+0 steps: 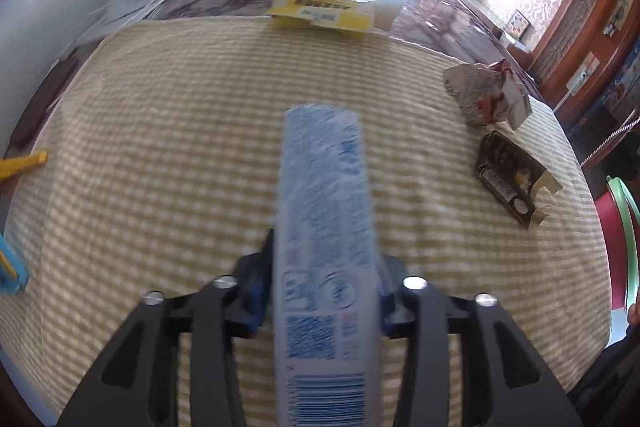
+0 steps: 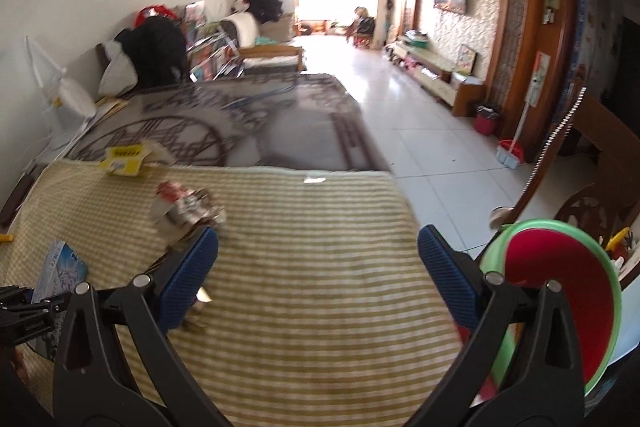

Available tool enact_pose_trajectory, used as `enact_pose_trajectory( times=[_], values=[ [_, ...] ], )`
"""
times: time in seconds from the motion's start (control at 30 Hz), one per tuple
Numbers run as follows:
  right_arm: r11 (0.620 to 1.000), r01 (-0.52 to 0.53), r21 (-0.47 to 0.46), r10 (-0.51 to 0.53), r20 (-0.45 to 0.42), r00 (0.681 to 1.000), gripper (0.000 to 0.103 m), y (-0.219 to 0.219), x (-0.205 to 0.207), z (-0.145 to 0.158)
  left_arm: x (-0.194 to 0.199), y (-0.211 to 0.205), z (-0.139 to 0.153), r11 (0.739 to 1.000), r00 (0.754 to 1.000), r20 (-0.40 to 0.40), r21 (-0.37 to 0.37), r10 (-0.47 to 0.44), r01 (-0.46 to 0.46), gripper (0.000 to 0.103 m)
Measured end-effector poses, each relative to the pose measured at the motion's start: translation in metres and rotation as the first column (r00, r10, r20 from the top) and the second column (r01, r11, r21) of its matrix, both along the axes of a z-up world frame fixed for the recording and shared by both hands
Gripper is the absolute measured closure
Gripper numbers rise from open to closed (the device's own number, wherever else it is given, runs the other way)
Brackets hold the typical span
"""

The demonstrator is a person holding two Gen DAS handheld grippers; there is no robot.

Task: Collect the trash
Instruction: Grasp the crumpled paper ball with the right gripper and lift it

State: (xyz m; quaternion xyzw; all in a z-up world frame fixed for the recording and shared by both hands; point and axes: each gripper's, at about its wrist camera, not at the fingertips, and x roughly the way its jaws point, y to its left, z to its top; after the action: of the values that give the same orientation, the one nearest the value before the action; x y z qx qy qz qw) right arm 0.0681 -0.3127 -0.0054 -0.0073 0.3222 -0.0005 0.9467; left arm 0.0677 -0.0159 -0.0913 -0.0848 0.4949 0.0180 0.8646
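Gripping: left gripper (image 1: 324, 291), black arms with blue pads, clamped on a long blue-and-white printed cardboard box (image 1: 326, 227) that runs from the near edge up the middle of the left wrist view, barcode end nearest.
Box in right wrist view: same blue-and-white box (image 2: 60, 267) at the near left, with the black frame of the left gripper just below it.
Right gripper (image 2: 318, 269): jaws wide apart, blue ribbed fingers (image 2: 188, 283) on either side, nothing between them but cloth.
Surface: table under a yellow-and-white checked woven cloth (image 1: 160, 147), with dark patterned glass beyond its far edge.
Crumpled trash: silver-and-red crumpled foil wrapper (image 1: 488, 95) at the far right of the cloth in the left wrist view; in the right wrist view (image 2: 186, 209) just beyond the left finger of the right gripper, contact unclear.
Dark trash: flattened black cardboard packet (image 1: 512, 183) with open pale flaps, near side of the wrapper, close to it but apart.
Yellow trash: flat yellow cardboard box (image 1: 320, 13) with dark print at the far edge of the cloth, well apart from the rest.
Bin: round red bin with a green rim (image 2: 560, 299) at the near right, off the table edge, behind the right finger.
Left edge: yellow (image 1: 24, 165) and blue (image 1: 10, 267) plastic pieces, cut off by the frame, kind not clear.
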Motion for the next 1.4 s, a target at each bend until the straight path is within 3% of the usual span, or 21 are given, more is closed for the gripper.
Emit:
enact_pose_trajectory(
  times=[0.17,0.3,0.47,0.8,1.0,1.13,1.23,1.3,1.33,1.4],
  values=[
    [0.999,-0.039,0.022,0.041,-0.052,0.998,0.005,0.015,0.004,-0.012,-0.003,0.002,-0.001,0.999,1.0,0.014,-0.036,-0.004,0.005,0.05],
    [0.998,-0.059,-0.024,0.057,-0.076,0.995,0.005,0.025,0.01,-0.019,-0.002,0.004,0.003,0.996,0.999,0.028,-0.09,-0.015,0.017,0.068],
    [0.994,-0.098,-0.048,0.093,-0.095,0.991,0.005,0.038,0.016,-0.022,-0.003,0.01,0.011,0.991,0.998,0.059,-0.132,-0.001,0.008,0.069],
    [0.988,-0.098,0.121,0.119,-0.177,0.977,0.005,0.057,0.068,-0.016,-0.007,0.025,0.029,0.987,0.991,0.121,-0.161,0.049,-0.029,0.069],
    [0.989,-0.113,0.098,0.134,-0.239,0.962,0.005,0.077,0.1,-0.019,-0.008,0.031,0.034,0.984,0.989,0.137,-0.176,0.061,-0.037,0.069],
    [0.979,-0.105,0.176,0.155,-0.298,0.942,0.005,0.08,0.116,-0.028,-0.008,0.033,0.035,0.982,0.987,0.144,-0.185,0.063,-0.036,0.069],
    [0.965,-0.095,0.245,0.178,-0.344,0.922,0.019,0.085,0.125,-0.037,-0.008,0.035,0.036,0.98,0.987,0.145,-0.193,0.068,-0.039,0.069],
    [0.957,-0.084,0.276,0.188,-0.374,0.908,0.044,0.089,0.13,-0.044,-0.009,0.035,0.037,0.98,0.986,0.148,-0.195,0.071,-0.041,0.069],
    [0.954,-0.081,0.288,0.194,-0.39,0.9,0.05,0.092,0.132,-0.048,-0.009,0.036,0.037,0.98,0.986,0.149,-0.195,0.071,-0.041,0.069],
    [0.957,-0.085,0.276,0.193,-0.392,0.9,0.054,0.097,0.132,-0.05,-0.009,0.037,0.037,0.979,0.986,0.15,-0.198,0.073,-0.042,0.069]
  ],
)
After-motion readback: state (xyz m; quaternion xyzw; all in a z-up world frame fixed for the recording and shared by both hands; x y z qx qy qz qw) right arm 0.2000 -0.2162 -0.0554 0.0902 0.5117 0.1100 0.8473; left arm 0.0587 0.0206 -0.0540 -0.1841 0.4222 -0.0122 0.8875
